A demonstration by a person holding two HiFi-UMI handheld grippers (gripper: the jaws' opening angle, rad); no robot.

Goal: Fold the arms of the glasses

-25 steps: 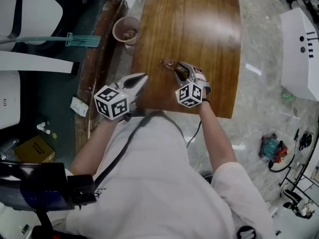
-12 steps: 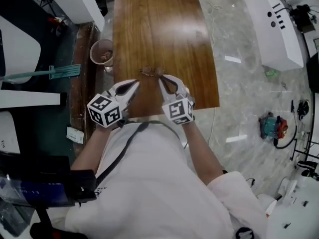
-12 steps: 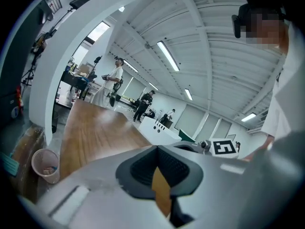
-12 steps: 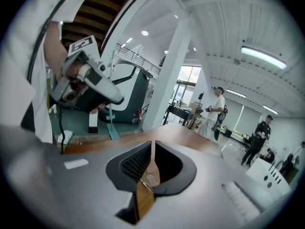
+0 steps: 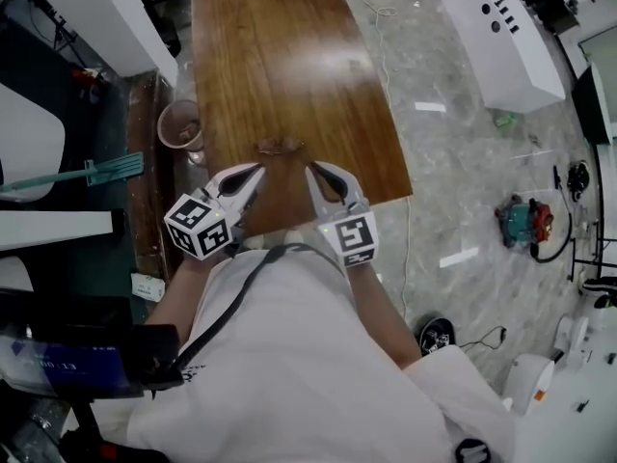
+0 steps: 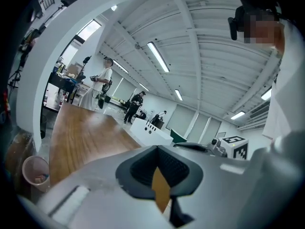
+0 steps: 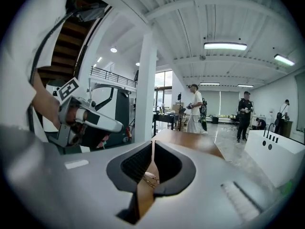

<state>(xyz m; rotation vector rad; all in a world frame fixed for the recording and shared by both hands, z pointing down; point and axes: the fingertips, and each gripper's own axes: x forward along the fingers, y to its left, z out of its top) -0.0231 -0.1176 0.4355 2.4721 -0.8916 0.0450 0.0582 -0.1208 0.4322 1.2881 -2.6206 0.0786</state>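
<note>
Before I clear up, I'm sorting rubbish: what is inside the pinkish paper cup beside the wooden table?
The pinkish paper cup holds something brown at its bottom; what it is cannot be told. Its wall covers part of the inside.

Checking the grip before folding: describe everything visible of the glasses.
The glasses look small, brownish and thin-framed, blurry from the head view, over the near end of the wooden table. The right gripper, whose jaws have just been closing, pinches a thin gold-coloured metal part of them. Whether the arms are folded cannot be told.
</note>
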